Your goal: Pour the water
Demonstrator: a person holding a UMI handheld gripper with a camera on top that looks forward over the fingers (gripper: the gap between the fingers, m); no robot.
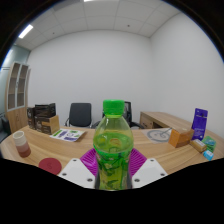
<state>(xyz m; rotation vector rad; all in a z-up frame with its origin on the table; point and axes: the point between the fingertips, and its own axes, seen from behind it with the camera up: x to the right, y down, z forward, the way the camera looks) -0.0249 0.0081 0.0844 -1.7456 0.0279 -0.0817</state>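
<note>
The gripper (113, 172) holds a green plastic bottle (113, 145) upright between its two fingers. The magenta pads (91, 160) press against the bottle's sides from left and right, so the jaws are closed on it. The bottle has a green screw cap (114, 107) in place on its neck and a label wrapped around its body; the liquid inside looks green and translucent. Its base is hidden low between the fingers, so whether it rests on the table or is lifted cannot be told.

Beyond the bottle lies a light wooden table (60, 148). To the near left on it stands a clear cup (21, 145) with a brownish tint, well apart from the bottle, and just beside that cup, nearer the fingers, lies a round reddish coaster-like disc (49, 165). Farther back on the left, papers or a booklet (67, 134) lie flat, with a dark boxy device (43, 113) behind them. To the right sit a cardboard box (181, 137) and an upright blue carton (200, 123), with small bluish items near the table's right edge that are too small to identify.

At the far side of the table stand two dark office chairs (79, 113). White walls and a panelled ceiling with strip lights (26, 31) enclose the room, and a shelf unit (14, 92) stands against the far left wall.
</note>
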